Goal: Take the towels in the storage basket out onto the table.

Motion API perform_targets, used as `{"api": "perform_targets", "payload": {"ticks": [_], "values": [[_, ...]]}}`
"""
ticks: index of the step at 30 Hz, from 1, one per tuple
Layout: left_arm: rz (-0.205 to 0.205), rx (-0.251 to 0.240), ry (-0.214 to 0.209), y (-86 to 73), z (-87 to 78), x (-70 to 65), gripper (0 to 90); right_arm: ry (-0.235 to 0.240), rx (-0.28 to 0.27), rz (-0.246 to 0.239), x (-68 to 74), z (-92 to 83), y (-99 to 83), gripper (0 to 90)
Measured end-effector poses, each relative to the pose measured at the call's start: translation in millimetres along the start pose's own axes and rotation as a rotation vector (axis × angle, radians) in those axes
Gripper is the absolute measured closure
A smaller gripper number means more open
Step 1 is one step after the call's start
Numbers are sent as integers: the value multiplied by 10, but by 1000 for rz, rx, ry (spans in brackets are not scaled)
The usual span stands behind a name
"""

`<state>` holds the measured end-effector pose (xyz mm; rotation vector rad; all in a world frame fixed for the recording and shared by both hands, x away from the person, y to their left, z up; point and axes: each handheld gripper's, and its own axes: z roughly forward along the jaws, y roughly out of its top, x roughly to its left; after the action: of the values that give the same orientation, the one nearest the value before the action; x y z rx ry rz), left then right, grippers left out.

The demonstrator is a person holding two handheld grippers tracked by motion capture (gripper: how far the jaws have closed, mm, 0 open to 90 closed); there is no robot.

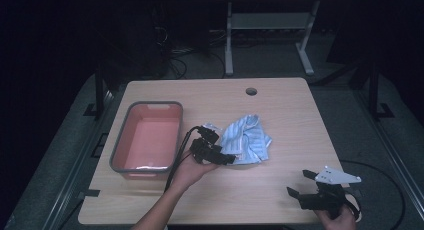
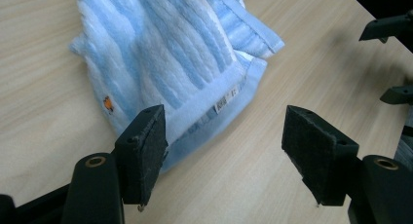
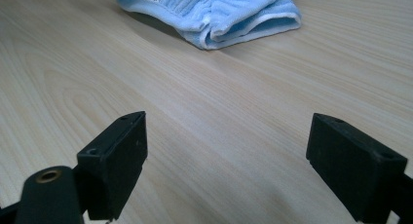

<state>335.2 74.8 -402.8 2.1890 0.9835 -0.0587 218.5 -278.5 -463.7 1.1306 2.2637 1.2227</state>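
1. The left gripper [image 2: 224, 160] stood with jaws apart at the near corner of the blue striped towel [image 1: 247, 140], gripping nothing.
2. That towel lay crumpled mid-table [image 1: 280, 185], just right of the pink bin [image 1: 148, 138].
3. The right gripper [image 1: 301, 184] rested well apart, jaws wide.

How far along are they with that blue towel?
Barely started. The striped blue towel lies crumpled on the table; the red bin holds no towel. The left gripper is open at its corner, nothing gripped. The right gripper waits open, apart.
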Motion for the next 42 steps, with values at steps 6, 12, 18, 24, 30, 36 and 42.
{"api": "perform_targets", "payload": {"ticks": [6, 12, 18, 24, 30, 36, 42], "values": [[4, 8, -15, -134, -20, -9, 329, -1, 1, -4, -2, 4, -2, 144], [-2, -2, -17, -253, -43, -10, 310, -5, 6, -4, 4, 7, -2, 145], [10, -11, -15, -347, -67, -45, 308, -6, 6, -11, 4, 12, -6, 145], [46, -5, -3, -468, -8, -100, 297, -8, 12, -7, 4, 7, -19, 144], [68, -12, -13, -586, -18, -149, 291, -11, 12, 0, 4, -7, -28, 144], [82, -48, -7, -702, -86, -225, 290, -11, 14, -3, 18, 0, -29, 144], [64, -86, -60, -909, -116, -300, 283, -7, 18, -13, 44, 7, -31, 144]]}}
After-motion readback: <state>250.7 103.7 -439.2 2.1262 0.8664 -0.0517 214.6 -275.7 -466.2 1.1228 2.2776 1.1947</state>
